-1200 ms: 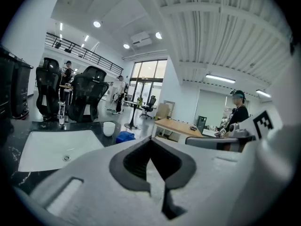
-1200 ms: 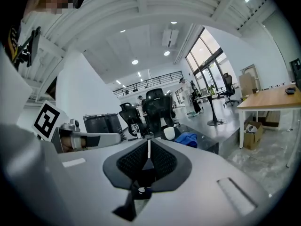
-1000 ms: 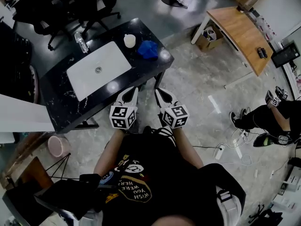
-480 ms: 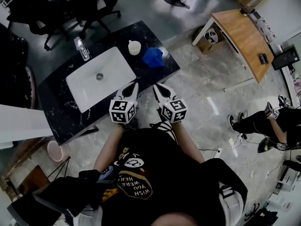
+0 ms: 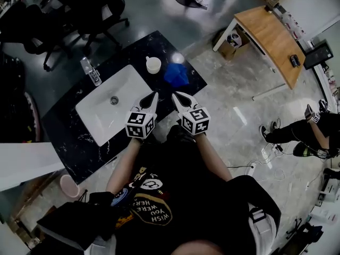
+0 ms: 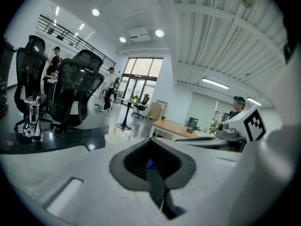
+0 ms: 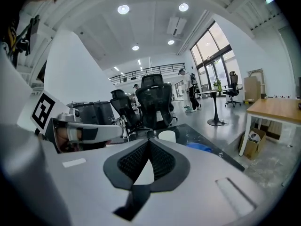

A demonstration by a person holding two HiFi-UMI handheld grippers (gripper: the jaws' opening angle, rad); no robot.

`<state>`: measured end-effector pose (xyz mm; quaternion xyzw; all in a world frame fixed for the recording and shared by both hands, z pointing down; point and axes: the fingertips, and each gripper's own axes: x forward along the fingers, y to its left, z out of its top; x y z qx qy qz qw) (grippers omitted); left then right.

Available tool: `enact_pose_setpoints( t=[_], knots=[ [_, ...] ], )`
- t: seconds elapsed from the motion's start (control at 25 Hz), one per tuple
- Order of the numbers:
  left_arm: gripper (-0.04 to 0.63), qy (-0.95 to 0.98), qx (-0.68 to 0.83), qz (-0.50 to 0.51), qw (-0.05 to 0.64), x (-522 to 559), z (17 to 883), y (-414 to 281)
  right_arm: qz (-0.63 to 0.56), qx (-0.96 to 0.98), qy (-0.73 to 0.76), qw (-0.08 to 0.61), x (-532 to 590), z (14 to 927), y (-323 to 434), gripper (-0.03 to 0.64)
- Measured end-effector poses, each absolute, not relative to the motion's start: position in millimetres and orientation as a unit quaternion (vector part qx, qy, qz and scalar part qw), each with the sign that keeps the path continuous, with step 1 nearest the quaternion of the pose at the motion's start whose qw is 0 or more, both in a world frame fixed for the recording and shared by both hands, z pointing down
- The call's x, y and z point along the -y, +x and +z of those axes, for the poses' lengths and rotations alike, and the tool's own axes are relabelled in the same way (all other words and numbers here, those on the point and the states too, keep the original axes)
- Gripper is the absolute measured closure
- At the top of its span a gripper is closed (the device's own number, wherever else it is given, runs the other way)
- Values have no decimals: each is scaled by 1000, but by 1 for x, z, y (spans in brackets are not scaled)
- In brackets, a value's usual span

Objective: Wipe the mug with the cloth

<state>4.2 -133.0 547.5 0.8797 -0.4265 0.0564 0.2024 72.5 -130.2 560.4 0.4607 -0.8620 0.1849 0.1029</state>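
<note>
A cream mug stands on the black counter beyond the sink, and it also shows as the mug and mug in the gripper views. A crumpled blue cloth lies just to its right, seen again as the cloth. My left gripper hovers at the counter's near edge by the sink's corner, jaws shut and empty. My right gripper is beside it, short of the cloth, also shut on nothing.
A white sink basin is set in the counter. A clear bottle stands behind it. Office chairs crowd the far side. A wooden desk is at the right, and a person's legs rest on the floor.
Both grippers have moved forward together and now reach over the counter's near edge, closer to the mug and cloth. Their jaws stay shut.
</note>
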Motion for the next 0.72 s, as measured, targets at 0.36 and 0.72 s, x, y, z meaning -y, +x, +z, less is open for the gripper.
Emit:
enact_pose_setpoints(
  t=[0.36,0.72],
  knots=[
    [591,871,445,59,201,175,560,-10,201,866,442,118,177,580,66,615],
    [591,864,462,41,195,207,581,-9,240,822,448,257,243,674,95,453]
  ],
)
